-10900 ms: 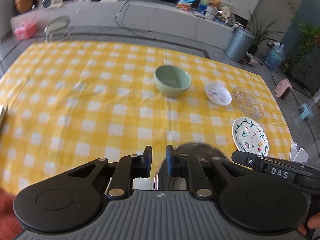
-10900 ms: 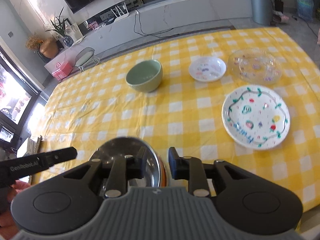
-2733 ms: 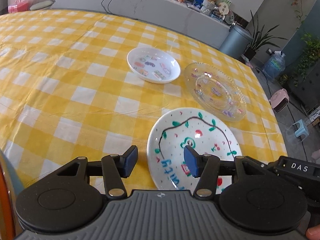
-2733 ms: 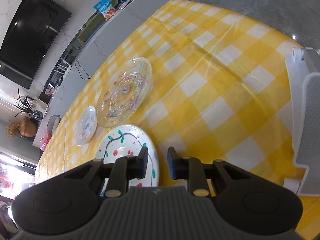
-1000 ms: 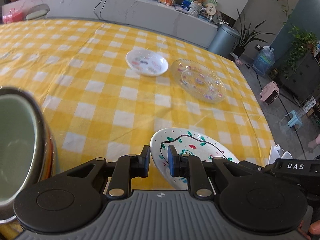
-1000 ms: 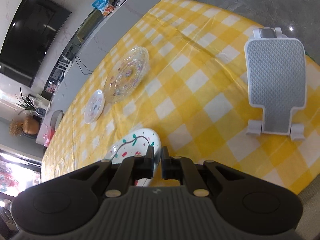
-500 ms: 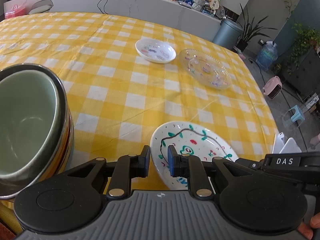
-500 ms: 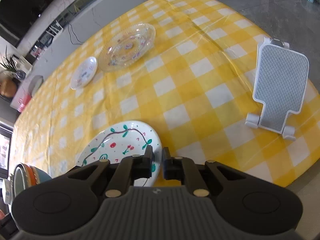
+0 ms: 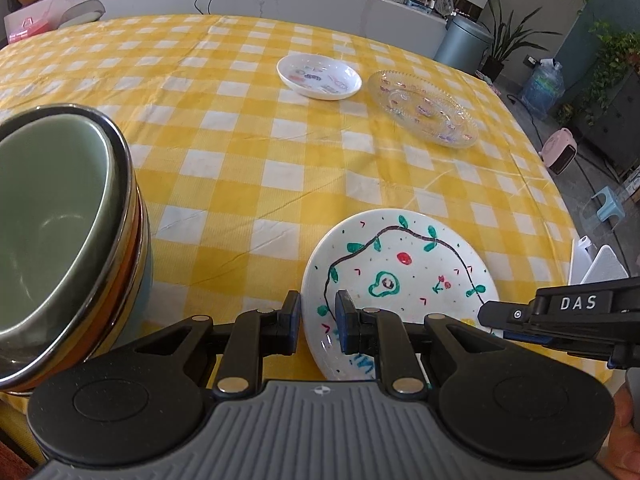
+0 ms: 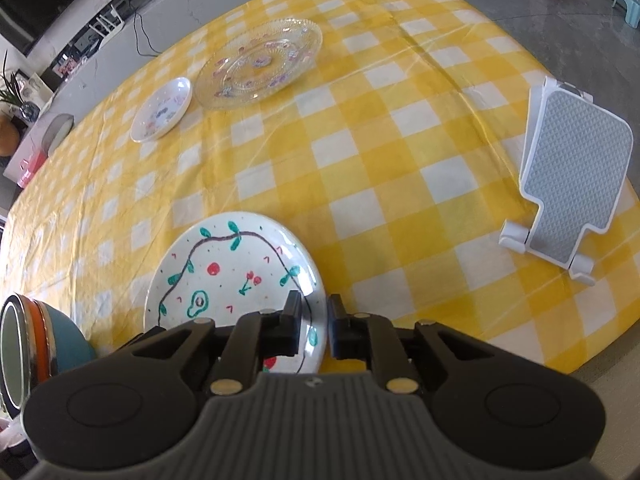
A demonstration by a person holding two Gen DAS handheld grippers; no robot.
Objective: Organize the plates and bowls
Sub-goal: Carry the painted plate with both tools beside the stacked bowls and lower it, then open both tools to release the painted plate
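The painted plate (image 9: pixel 400 276) lies at the near edge of the table (image 9: pixel 280 172), on the yellow checked cloth; the left gripper (image 9: pixel 317 322) has its jaws narrow with the plate's left rim between them, and whether the pads press it I cannot tell; the right gripper (image 10: pixel 311 322) straddles the plate's right rim likewise, jaws narrow, contact unclear. Left of the plate stands a stack of bowls (image 9: pixel 60 232), a green bowl (image 9: pixel 40 208) nested inside a steel one. Farther back, a small white dish (image 9: pixel 319 77) sits just beside a glass plate (image 9: pixel 424 108); a grey phone stand (image 10: pixel 568 188) rests near the table's right edge.
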